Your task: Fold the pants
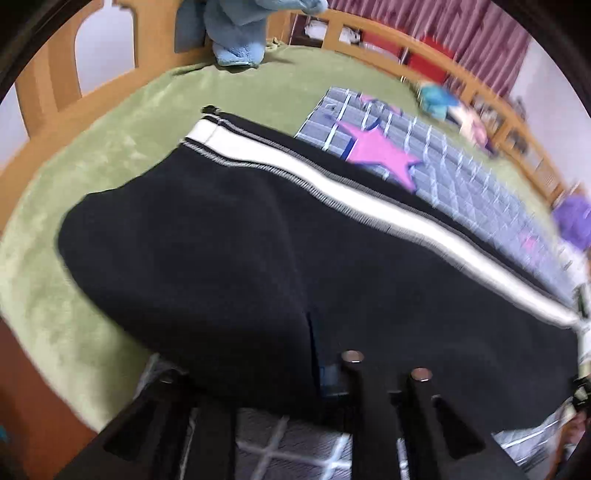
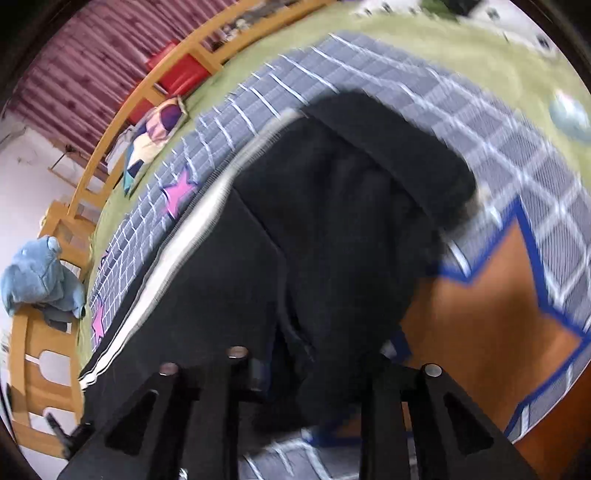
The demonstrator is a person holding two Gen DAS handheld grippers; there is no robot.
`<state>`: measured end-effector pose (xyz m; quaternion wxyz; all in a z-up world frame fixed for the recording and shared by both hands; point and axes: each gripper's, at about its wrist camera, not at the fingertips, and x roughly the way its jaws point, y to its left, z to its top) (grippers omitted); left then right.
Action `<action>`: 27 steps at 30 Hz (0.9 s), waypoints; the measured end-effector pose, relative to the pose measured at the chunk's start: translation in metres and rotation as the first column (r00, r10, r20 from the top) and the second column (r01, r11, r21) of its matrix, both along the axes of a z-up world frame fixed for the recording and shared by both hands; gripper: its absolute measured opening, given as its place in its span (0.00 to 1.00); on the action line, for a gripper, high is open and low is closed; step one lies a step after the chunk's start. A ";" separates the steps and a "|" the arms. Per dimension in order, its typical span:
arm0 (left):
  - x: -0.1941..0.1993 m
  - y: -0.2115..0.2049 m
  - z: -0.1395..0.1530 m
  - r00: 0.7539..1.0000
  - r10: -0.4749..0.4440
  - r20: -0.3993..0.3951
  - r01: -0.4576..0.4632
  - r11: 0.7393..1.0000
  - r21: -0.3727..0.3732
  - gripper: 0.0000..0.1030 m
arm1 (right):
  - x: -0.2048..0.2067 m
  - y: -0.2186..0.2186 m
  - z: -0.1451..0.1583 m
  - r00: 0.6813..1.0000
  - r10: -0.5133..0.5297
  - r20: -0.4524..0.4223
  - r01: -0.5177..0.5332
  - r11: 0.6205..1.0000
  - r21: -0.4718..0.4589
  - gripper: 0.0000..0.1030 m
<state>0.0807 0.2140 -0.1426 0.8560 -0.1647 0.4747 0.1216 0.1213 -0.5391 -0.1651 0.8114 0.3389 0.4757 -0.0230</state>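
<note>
Black pants with a white side stripe lifted over the grey checked mat on the green bed, both frames smeared with motion. Left gripper with jaws clenched on the near hem of the cloth, fabric draped over the tips. Right gripper likewise biting into bunched black fabric, pants hanging in heavy creases beyond it. Legs apparently already stacked one on the other, stripe running along one edge, so lengthwise fold looking done. Crosswise fold seemingly mid-carry, not yet laid down; smoothing and final placement left. Blue plush off by the wooden rail.
</note>
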 end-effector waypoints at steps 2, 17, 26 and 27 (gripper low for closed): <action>-0.012 -0.003 0.012 1.000 -0.017 0.011 0.016 0.999 0.037 0.40 | -0.019 -0.007 0.002 0.997 -0.058 0.043 0.058 0.998 0.000 0.47; -0.042 -0.004 0.041 0.993 0.074 0.092 -0.073 0.997 -0.016 0.66 | 0.039 -0.033 0.021 0.979 -0.091 0.184 0.111 0.989 -0.102 0.33; -0.034 0.005 0.043 0.991 0.071 0.112 -0.066 0.997 -0.045 0.67 | 0.032 -0.047 -0.014 0.999 -0.049 -0.010 0.047 0.987 -0.156 0.50; -0.034 0.006 0.044 0.991 0.069 0.117 -0.064 0.997 -0.045 0.68 | 0.023 -0.048 -0.013 0.998 -0.070 -0.008 0.068 0.986 -0.150 0.51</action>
